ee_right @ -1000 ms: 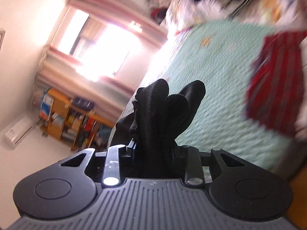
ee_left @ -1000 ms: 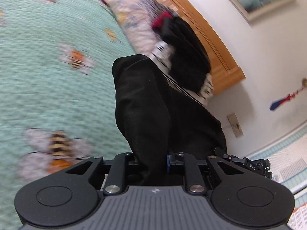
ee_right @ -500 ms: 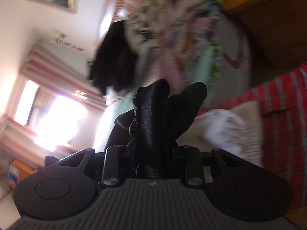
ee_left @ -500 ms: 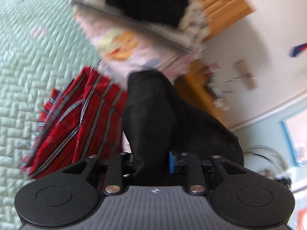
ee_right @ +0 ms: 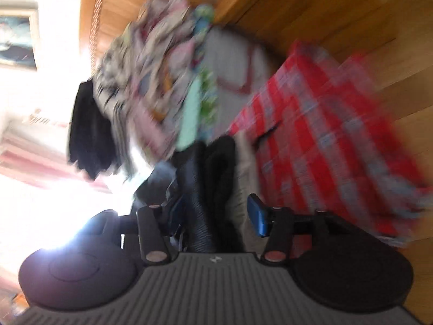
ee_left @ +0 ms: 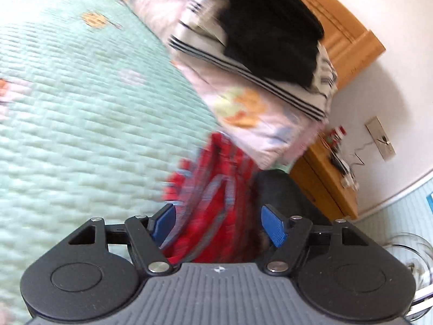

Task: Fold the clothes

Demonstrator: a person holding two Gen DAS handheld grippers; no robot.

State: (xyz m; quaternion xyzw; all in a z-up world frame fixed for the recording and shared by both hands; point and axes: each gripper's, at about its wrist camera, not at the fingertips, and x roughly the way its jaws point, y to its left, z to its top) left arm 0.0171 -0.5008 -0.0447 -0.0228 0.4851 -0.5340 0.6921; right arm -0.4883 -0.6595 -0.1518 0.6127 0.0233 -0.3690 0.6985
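In the left wrist view my left gripper (ee_left: 217,218) hangs over a red plaid garment (ee_left: 216,189) on the mint bedspread (ee_left: 81,108). Its jaws are opening, and the blue pads (ee_left: 274,228) press on nothing. The black garment (ee_left: 281,189) lies just beyond the right pad, beside the plaid. In the blurred right wrist view my right gripper (ee_right: 216,208) is also opening. A bunched fold of the black garment (ee_right: 208,184) still stands between its jaws toward the left one, and the right pad (ee_right: 257,214) is clear of it. The red plaid garment (ee_right: 324,135) lies to the right.
A floral pillow (ee_left: 243,113) at the head of the bed carries a striped white cloth and another black garment (ee_left: 270,27). Behind stand a wooden headboard (ee_left: 351,35) and a nightstand (ee_left: 324,178). A glass object (ee_left: 408,246) sits low at the right.
Both grippers swung across the bed to the pillow end, over the red plaid garment. Both sets of jaws have spread, and the black garment has slipped out of the left one.
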